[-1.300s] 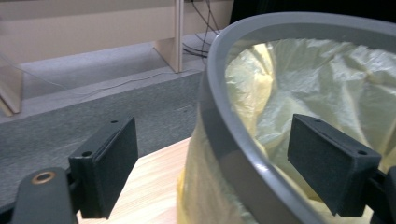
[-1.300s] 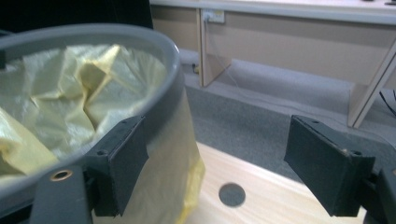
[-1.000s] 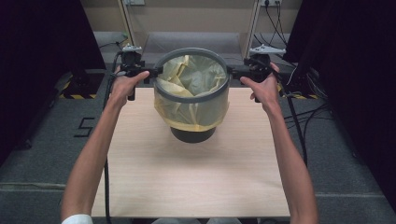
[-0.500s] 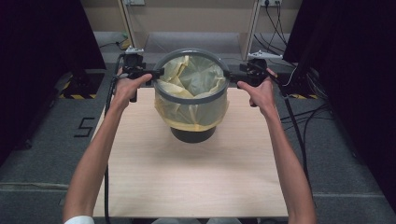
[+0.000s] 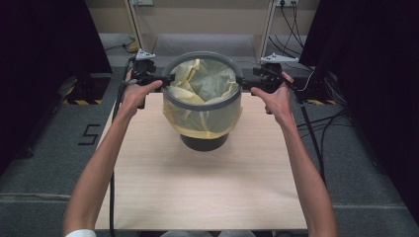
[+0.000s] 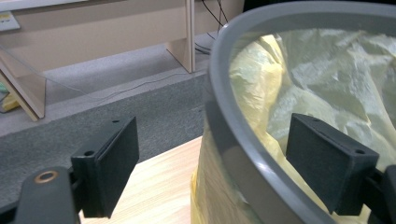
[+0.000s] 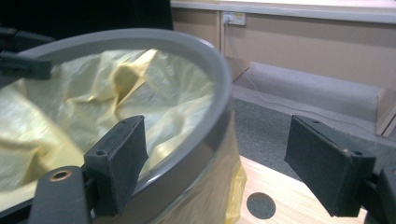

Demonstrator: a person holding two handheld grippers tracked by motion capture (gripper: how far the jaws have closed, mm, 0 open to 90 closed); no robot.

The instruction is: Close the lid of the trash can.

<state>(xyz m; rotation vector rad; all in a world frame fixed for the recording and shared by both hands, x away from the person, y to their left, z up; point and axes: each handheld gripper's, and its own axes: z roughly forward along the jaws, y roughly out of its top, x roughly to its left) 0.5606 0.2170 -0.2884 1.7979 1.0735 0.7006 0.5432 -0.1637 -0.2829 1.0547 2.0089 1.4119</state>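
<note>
My left hand (image 5: 132,94) holds the left gripper (image 5: 165,79) at the left side of the bin (image 5: 203,140), level with its top. In the left gripper view the jaws stand wide apart and straddle the grey ring (image 6: 224,121): one pad is out over the floor (image 6: 154,107) and the table (image 6: 159,186), the other is inside, over the yellow bag (image 6: 327,74). They have just been closing a little, yet I see a gap on both sides and neither pad presses on the ring.

The bin is dark and stands upright on the far half of the table (image 5: 197,192), about midway between its left and right edges. The bag lines it, its edge folded over the outside and hanging down the wall, so the dark base shows below. The ring (image 5: 202,104) circles the top of the bag and looks tilted, with its near side lower than its far side. The bag is crumpled inside.

My right hand (image 5: 274,98) holds the right gripper (image 5: 244,83) at the right side of the ring, opposite the left one. In the right gripper view its jaws are also wide apart, with the ring (image 7: 210,93) between them: one pad is inside over the bag (image 7: 70,112), the other outside over the floor (image 7: 271,121). Neither pad touches the ring. Below the outer pad a dark round spot (image 7: 260,205) sits on the table.
</note>
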